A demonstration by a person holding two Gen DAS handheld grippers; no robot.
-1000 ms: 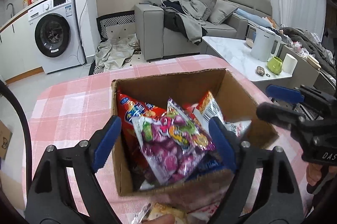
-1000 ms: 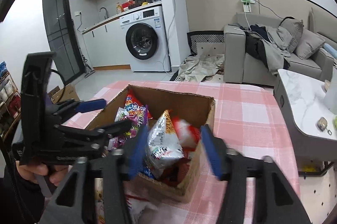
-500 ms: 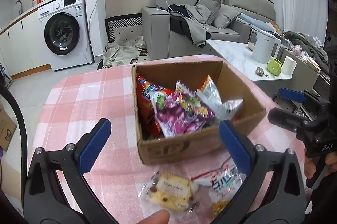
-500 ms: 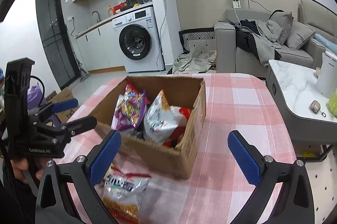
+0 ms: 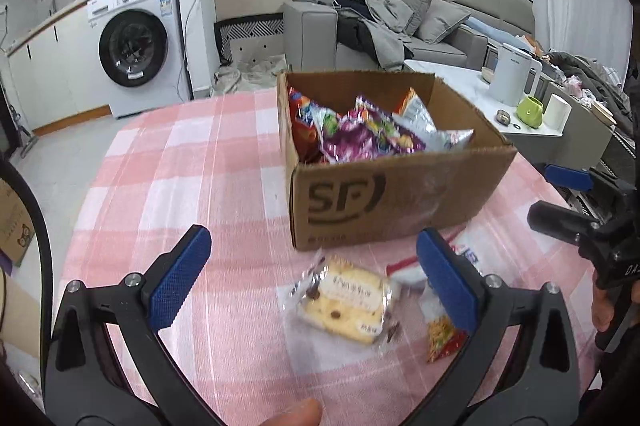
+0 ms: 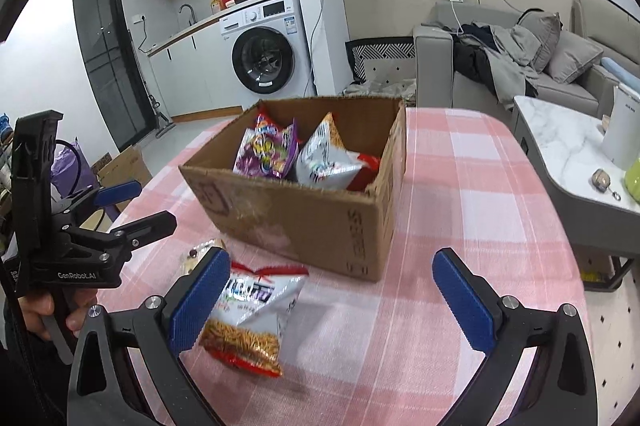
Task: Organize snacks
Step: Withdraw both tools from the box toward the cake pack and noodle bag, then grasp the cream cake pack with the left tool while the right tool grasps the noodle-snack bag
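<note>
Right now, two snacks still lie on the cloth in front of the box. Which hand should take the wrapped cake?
Left, probably. The wrapped cake lies between the open jaws of the left gripper. The right gripper, also open, sits nearer the noodle snack bag, beside its left finger.

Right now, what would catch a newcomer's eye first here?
The open cardboard box crammed with bright snack bags stands mid-table on the pink checked cloth. In front of it lie a wrapped cake and a noodle-snack bag, not yet boxed.
</note>
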